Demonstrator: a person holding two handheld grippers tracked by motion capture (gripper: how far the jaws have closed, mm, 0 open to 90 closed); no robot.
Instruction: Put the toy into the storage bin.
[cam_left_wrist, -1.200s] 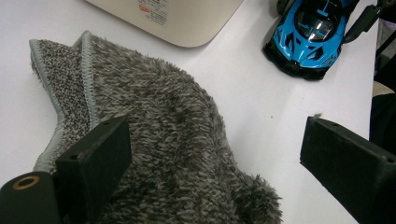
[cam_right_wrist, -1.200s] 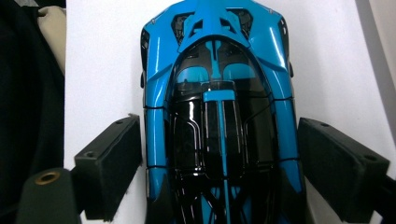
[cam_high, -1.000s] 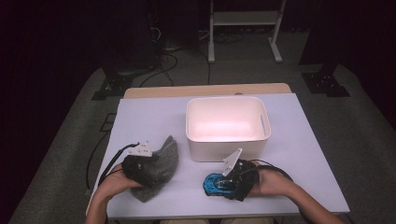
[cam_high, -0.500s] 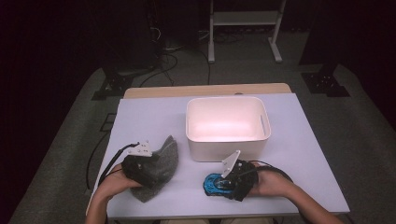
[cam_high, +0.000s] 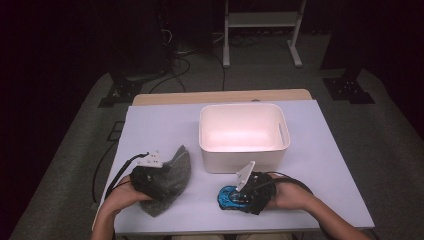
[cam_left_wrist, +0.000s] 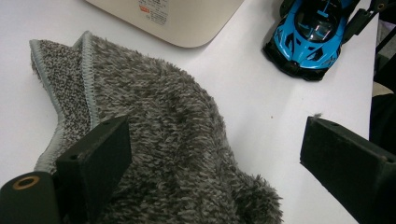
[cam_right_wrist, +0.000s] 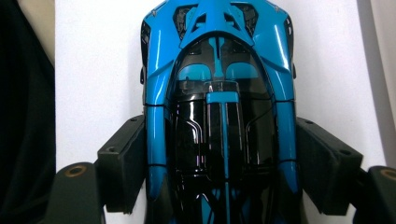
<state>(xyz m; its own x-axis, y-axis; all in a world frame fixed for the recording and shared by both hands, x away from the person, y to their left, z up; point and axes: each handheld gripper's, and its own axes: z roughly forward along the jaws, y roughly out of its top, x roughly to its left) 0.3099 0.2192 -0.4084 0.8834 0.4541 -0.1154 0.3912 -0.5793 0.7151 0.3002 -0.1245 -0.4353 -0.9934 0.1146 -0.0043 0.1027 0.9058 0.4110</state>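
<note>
The glossy blue and black toy sports car (cam_right_wrist: 219, 116) lies on the white surface (cam_high: 165, 125) lengthwise between the right gripper (cam_right_wrist: 219, 168)'s two black jaws, its nose pointing away from them. In the right gripper view the left jaw lies against the car's flank and the right jaw looks to be touching the other flank too, though a thin gap there cannot be ruled out; the jaws stand fairly wide and have just been closing in on the car. In the high view the same car (cam_high: 231, 196) sits at the tip of the right gripper (cam_high: 240, 196), held in the person's right hand (cam_high: 290, 196) near the front edge of the surface. Beyond those jaws, just past the car, stands the cream rectangular plastic bin (cam_high: 243, 136), open at the top. Off to the far side, the left gripper (cam_left_wrist: 215, 154) has its jaws spread wide and grips nothing: one jaw rests on the shaggy grey microfibre cloth (cam_left_wrist: 154, 140) with its stitched pale edge, while the other hangs over bare surface beside the cloth. Ahead of these jaws the bin's wall and the car (cam_left_wrist: 310, 37) come into sight. The left hand (cam_high: 122, 197) holds that gripper over the cloth (cam_high: 167, 182).
</note>
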